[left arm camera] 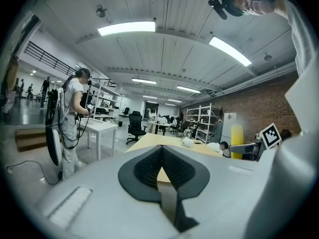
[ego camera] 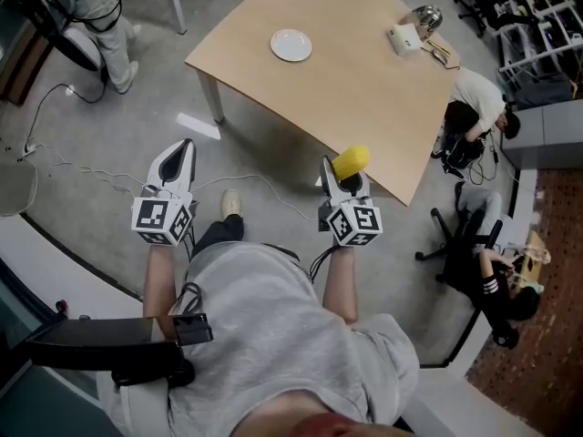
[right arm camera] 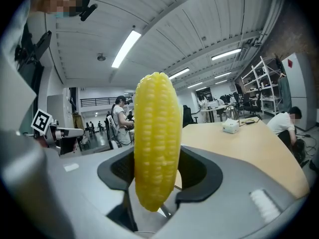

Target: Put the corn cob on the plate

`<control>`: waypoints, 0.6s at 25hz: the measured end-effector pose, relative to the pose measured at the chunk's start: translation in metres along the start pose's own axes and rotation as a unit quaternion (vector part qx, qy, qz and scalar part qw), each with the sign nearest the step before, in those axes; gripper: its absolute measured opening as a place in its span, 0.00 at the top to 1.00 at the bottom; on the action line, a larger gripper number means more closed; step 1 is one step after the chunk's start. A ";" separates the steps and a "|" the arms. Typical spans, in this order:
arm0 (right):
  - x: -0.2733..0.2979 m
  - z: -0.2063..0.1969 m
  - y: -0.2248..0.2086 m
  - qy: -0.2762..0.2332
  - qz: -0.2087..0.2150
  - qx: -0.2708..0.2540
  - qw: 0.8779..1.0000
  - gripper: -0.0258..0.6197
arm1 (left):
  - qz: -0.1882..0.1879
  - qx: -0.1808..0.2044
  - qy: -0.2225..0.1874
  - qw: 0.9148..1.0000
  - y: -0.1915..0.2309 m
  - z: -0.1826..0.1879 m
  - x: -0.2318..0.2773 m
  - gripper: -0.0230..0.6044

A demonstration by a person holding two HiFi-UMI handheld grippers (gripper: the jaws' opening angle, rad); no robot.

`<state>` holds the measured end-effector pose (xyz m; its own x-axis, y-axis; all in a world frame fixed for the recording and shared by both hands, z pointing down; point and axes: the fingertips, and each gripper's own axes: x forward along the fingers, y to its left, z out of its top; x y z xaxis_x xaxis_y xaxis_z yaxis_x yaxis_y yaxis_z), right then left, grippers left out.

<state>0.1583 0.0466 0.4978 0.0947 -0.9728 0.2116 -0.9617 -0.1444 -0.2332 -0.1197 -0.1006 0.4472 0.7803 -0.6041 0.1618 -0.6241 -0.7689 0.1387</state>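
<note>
Right gripper (right arm camera: pixel 158 180) clamps corn cob (right arm camera: pixel 155 148); left gripper (left arm camera: pixel 161 158) closed, empty — plate (ego camera: pixel 291 45) only in head view.

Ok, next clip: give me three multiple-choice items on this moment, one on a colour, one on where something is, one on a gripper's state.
1. What colour is the plate?
A. white
B. blue
C. black

2. Where is the corn cob?
A. on the plate
B. between the jaws of the right gripper
C. in a bowl

3. How does the left gripper stand?
A. shut on a cup
B. wide open
C. shut, holding nothing

Answers:
1 A: the head view shows it white.
2 B: the right gripper view shows the jaws clamping the cob upright.
3 C: its jaws meet with nothing between them.
</note>
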 end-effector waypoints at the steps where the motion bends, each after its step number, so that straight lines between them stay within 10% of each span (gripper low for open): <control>1: 0.004 0.000 0.002 -0.002 -0.004 0.002 1.000 0.60 | -0.005 0.001 0.001 1.000 0.004 0.001 0.003 0.93; 15: 0.037 0.003 0.035 -0.010 -0.050 0.003 0.999 0.60 | -0.056 -0.001 -0.003 0.998 0.056 0.013 0.035 0.93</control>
<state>0.1292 0.0053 0.4948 0.1957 -0.9569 0.2147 -0.9456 -0.2421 -0.2173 -0.1262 -0.1676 0.4476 0.8451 -0.5160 0.1399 -0.5335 -0.8309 0.1579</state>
